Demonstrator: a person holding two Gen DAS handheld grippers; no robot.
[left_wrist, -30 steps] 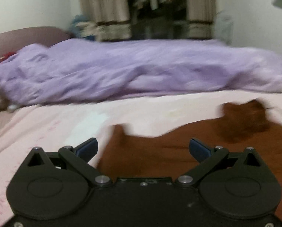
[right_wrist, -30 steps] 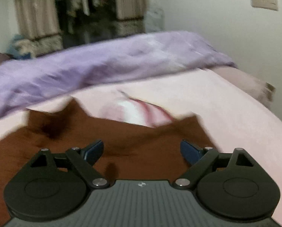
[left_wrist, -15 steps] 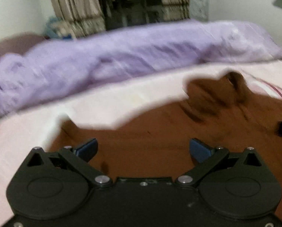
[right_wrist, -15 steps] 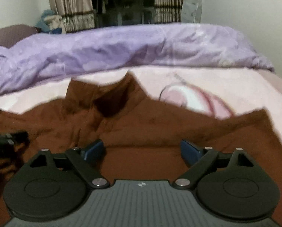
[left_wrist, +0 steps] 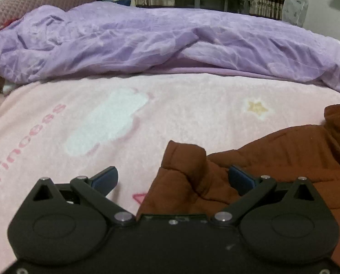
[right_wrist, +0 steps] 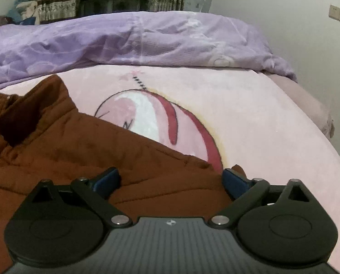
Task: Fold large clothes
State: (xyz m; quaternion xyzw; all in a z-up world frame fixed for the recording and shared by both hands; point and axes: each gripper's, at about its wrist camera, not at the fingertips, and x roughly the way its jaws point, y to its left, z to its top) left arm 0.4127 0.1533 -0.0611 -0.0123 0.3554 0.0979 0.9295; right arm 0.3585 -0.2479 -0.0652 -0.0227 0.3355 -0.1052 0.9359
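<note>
Both grippers wide open, gripping nothing. Left gripper (left_wrist: 172, 178) straddling the jacket (left_wrist: 272, 159) cuff at twelve o'clock. Right gripper (right_wrist: 171, 179) over the other sleeve; jacket (right_wrist: 67, 141) body toward ten.

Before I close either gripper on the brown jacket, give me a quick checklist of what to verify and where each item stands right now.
1. Left gripper open: ok, jaws spread wide.
2. Right gripper open: ok, jaws spread wide.
3. Brown jacket between the left fingers: ok, a raised fold of its edge sits in the gap, though the left finger is over bare pink blanket.
4. Jacket between the right fingers: ok, its edge runs across the gap and ends by the right finger.
5. Jacket lying flat: not ok, it is rumpled and the collar stands up.
6. Space on the blanket ahead for folding: ok, bare up to the purple quilt.
</note>
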